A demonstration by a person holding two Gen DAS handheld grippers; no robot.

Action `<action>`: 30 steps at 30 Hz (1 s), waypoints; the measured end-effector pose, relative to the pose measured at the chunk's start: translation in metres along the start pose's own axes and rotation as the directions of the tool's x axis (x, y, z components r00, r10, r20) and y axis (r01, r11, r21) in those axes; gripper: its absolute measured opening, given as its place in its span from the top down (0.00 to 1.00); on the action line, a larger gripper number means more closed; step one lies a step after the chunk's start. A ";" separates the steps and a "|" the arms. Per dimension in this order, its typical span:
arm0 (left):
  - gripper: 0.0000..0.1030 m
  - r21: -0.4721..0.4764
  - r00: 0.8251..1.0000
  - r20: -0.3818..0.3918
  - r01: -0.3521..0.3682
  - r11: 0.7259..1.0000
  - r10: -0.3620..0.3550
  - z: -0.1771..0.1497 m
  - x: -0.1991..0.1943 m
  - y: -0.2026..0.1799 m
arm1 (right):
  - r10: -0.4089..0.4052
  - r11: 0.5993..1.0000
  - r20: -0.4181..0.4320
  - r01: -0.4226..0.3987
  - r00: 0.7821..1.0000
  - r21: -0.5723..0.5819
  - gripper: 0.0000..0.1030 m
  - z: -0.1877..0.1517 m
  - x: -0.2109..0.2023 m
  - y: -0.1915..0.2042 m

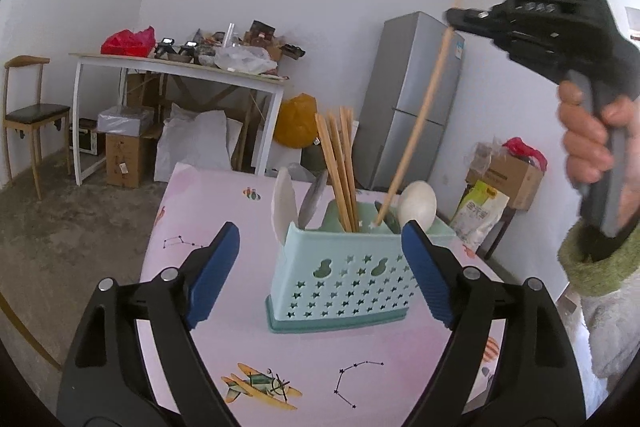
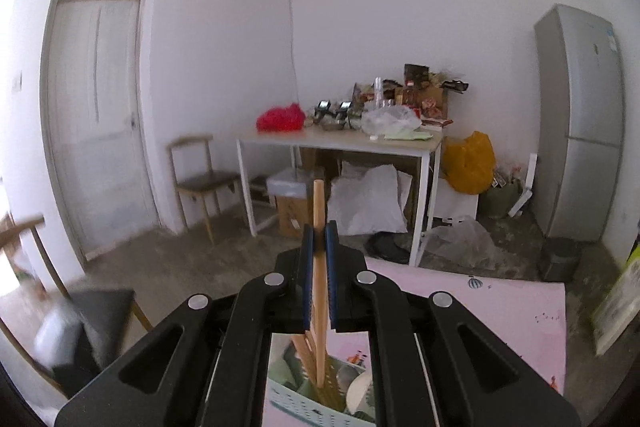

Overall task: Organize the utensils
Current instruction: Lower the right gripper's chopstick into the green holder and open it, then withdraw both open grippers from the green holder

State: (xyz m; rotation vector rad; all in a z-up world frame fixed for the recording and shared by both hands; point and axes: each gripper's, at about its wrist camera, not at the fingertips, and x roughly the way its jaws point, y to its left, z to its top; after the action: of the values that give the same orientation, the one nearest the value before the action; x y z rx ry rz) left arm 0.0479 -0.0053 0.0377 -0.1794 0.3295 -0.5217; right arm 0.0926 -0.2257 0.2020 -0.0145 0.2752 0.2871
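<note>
- The step in hand looks like the sorting of chopsticks: the right gripper is holding a single chopstick near its upper end, jaws nearly closed and pinching the wood between the blue pads.
- That chopstick is leaning, its lower tip sitting inside the holder, in the compartment toward the right end, just beside a pale spoon.
- The holder, a pale green plastic caddy with star cut-outs, is standing on the pink counter, and everything else is best placed from it.
- A bundle of chopsticks is standing upright in the holder's middle compartment; a white spoon and a grey one are sticking out of its left end.
- The left gripper is hanging in front of the holder with its jaws wide, one pad off each end, touching nothing and holding nothing.
- Whether the stick is going in or coming out I cannot tell from here.
- My guess at the next move: the stick belongs with the bundle in the middle, so the right hand needs to lift the tip clear of the divider and lower it straight down there.
- The left jaws seem placed to steady the holder, which looks light enough to tip.
</note>
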 end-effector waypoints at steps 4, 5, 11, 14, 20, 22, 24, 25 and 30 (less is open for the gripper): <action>0.23 0.013 1.000 -0.028 0.011 1.000 -0.010 -0.005 0.008 0.003 | -0.018 0.990 -0.078 0.007 0.997 -0.143 0.94 -0.032 0.026 0.010; 0.23 0.014 0.999 -0.032 0.012 1.000 -0.012 -0.008 0.009 0.002 | -0.014 0.988 -0.100 -0.002 0.995 -0.157 0.94 -0.037 0.030 0.010; 0.23 0.007 0.997 -0.071 0.016 1.000 -0.016 -0.014 0.025 0.008 | -0.015 0.996 -0.162 0.000 0.987 -0.089 0.71 -0.060 0.026 -0.009; 0.20 0.019 0.997 -0.076 0.016 1.000 -0.014 -0.016 0.032 0.007 | 0.005 0.999 -0.115 -0.001 0.993 0.035 0.58 -0.066 0.003 -0.032; 0.19 0.033 0.995 -0.098 0.006 0.999 -0.003 -0.017 0.054 0.012 | 0.064 0.914 -0.104 -0.017 0.992 0.405 0.47 -0.112 -0.019 -0.091; 0.19 0.027 0.994 -0.111 0.009 1.000 -0.006 -0.017 0.064 0.015 | 0.132 0.834 -0.132 -0.038 0.982 0.551 0.47 -0.139 -0.008 -0.110; 0.19 0.037 0.991 -0.135 -0.002 0.999 0.007 -0.020 0.073 0.016 | 0.199 0.760 -0.125 -0.072 0.972 0.646 0.47 -0.161 0.003 -0.119; 0.19 0.039 0.990 -0.143 -0.002 0.999 0.007 -0.021 0.076 0.016 | 0.227 0.729 -0.112 -0.093 0.967 0.678 0.47 -0.171 0.008 -0.121; 0.19 0.033 0.987 -0.161 0.000 0.999 0.006 -0.021 0.089 0.013 | 0.279 0.646 -0.099 -0.110 0.955 0.755 0.46 -0.197 0.032 -0.126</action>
State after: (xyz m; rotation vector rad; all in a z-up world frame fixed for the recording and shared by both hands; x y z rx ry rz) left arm 0.1193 -0.0420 -0.0082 -0.1052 0.4781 -0.5395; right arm 0.1053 -0.3485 0.0008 0.8233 0.5958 0.3742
